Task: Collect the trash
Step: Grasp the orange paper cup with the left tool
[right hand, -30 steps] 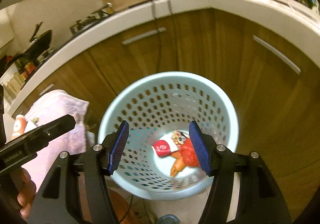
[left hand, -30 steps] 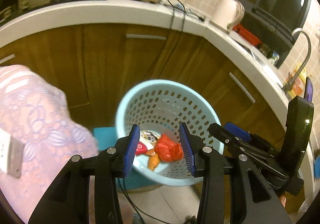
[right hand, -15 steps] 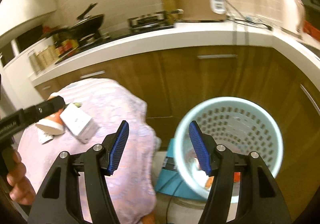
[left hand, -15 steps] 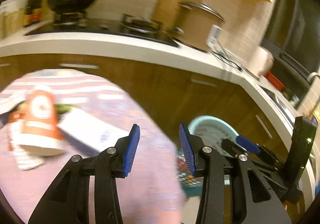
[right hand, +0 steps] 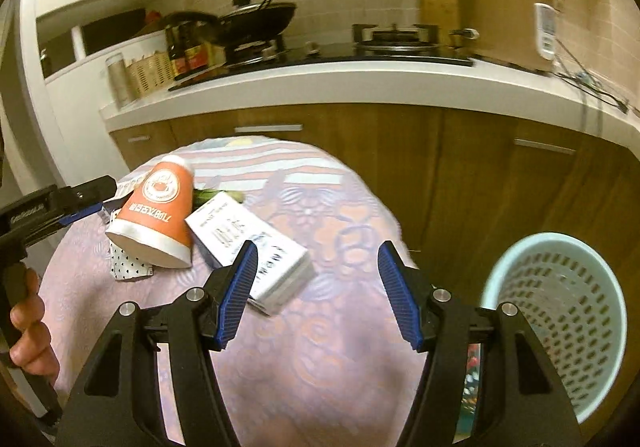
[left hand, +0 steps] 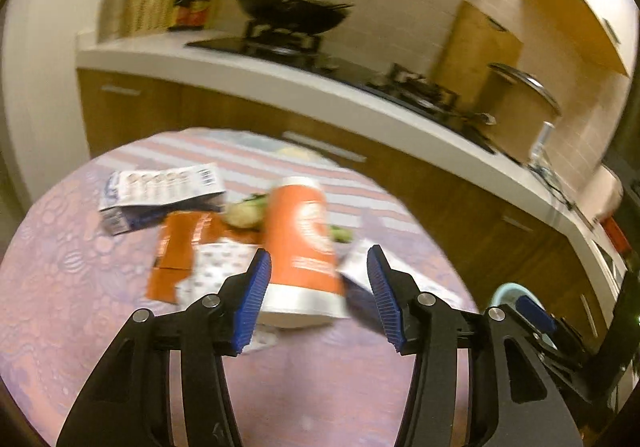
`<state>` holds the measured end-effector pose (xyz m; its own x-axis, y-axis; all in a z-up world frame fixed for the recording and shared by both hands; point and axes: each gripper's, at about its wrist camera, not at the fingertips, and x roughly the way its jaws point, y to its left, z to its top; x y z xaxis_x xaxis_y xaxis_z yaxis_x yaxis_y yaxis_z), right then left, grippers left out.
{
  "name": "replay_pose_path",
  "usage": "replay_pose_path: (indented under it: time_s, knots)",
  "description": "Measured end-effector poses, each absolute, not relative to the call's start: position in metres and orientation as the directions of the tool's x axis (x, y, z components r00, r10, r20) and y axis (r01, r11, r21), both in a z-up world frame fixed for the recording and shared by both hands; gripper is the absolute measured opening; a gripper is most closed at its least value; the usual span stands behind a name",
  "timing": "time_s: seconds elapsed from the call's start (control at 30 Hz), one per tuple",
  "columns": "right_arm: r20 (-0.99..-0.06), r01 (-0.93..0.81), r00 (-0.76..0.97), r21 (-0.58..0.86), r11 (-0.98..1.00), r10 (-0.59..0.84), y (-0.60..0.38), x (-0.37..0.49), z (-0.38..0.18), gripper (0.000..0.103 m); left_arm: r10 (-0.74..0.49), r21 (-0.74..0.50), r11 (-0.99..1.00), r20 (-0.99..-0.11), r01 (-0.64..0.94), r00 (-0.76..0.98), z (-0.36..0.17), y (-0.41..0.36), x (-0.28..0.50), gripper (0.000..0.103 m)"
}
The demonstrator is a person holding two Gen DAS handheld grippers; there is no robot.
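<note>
An orange paper cup [left hand: 302, 251] lies on its side on the round pink-clothed table [left hand: 80, 287], its mouth facing me. My left gripper [left hand: 318, 297] is open, its fingers either side of the cup's rim and just short of it. A white box [right hand: 248, 243] lies right of the cup [right hand: 156, 215]. My right gripper [right hand: 318, 297] is open and empty over the table, just right of the white box. The light blue perforated bin [right hand: 560, 311] stands on the floor at the right. An orange wrapper [left hand: 176, 251], a white-blue carton [left hand: 160, 195] and vegetable scraps [left hand: 244, 211] lie behind the cup.
A curved white counter [right hand: 360, 83] over wooden cabinets runs behind the table, with a wok, a stove and a large pot on it. The left gripper [right hand: 52, 207] and the hand holding it show at the left of the right wrist view.
Both grippers have swung left and away from the bin to the table. The left one now faces the orange cup, the right one is beside the white box. Both stay open.
</note>
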<state>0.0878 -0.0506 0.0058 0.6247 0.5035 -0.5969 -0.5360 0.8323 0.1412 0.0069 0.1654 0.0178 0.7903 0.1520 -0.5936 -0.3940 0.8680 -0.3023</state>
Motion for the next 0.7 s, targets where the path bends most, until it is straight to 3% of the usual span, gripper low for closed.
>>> replay_pose_path:
  time_s: [0.2,0.4,0.53,0.7]
  knots:
    - [-0.609,-0.54,0.611,0.146,0.829,0.506,-0.031,0.1,-0.009,0.059,0.138,-0.303,0.856,-0.645,-0.418,0.752,-0.007,0.185,0.022,0.049]
    - [-0.634,-0.526,0.59,0.168,0.834,0.5,-0.032,0.111,-0.026,0.059,0.074,-0.349,0.859,-0.639,-0.374,0.766,-0.016,0.185,0.035,0.049]
    - [-0.64,-0.526,0.581,0.176,0.832,0.503,-0.032,0.115,-0.031,0.059,0.048,-0.358,0.866,-0.635,-0.349,0.771,-0.021,0.179,0.039,0.058]
    - [-0.634,-0.543,0.581,0.164,0.824,0.51,-0.028,0.116,-0.027,0.059,0.022,-0.369,0.864,-0.654,-0.344,0.756,-0.034,0.178,0.045,0.055]
